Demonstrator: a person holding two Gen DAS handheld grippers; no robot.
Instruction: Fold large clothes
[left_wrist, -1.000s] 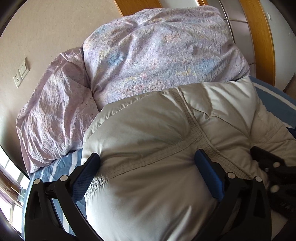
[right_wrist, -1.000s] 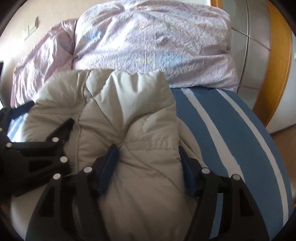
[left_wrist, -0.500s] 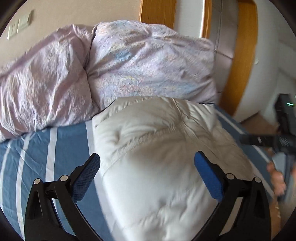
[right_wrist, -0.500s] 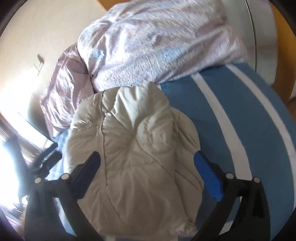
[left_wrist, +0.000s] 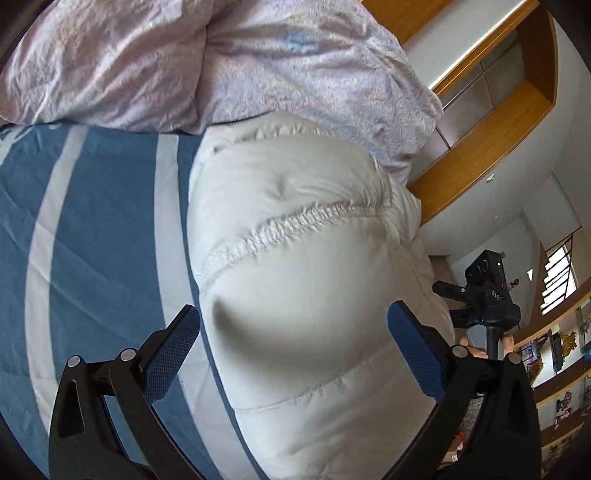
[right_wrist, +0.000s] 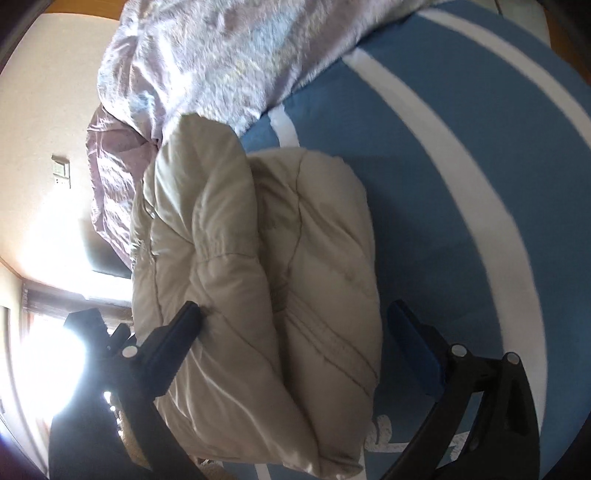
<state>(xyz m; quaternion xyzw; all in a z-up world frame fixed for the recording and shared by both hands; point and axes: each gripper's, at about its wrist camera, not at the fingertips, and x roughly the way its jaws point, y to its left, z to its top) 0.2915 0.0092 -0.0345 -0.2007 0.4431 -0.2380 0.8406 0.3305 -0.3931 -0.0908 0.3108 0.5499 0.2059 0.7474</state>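
The beige puffer jacket sits bundled mid-frame on the blue striped bed, its top edge against the lilac duvet. That puffy filling could spring the folds apart — nothing pins them. Left gripper and right gripper both hang with jaws wide, holding nothing — whether any pad brushes fabric, I can't tell.

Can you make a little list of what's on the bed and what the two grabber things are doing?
garment: beige puffy jacket, folded into a thick bundle
lying on: blue bedspread with white stripes
behind it: lilac duvet, bunched up, touching the jacket's far end
left gripper: open, fingers either side of the jacket, not pinching
right gripper: open, left finger against the jacket, right finger clear
fold: looks done
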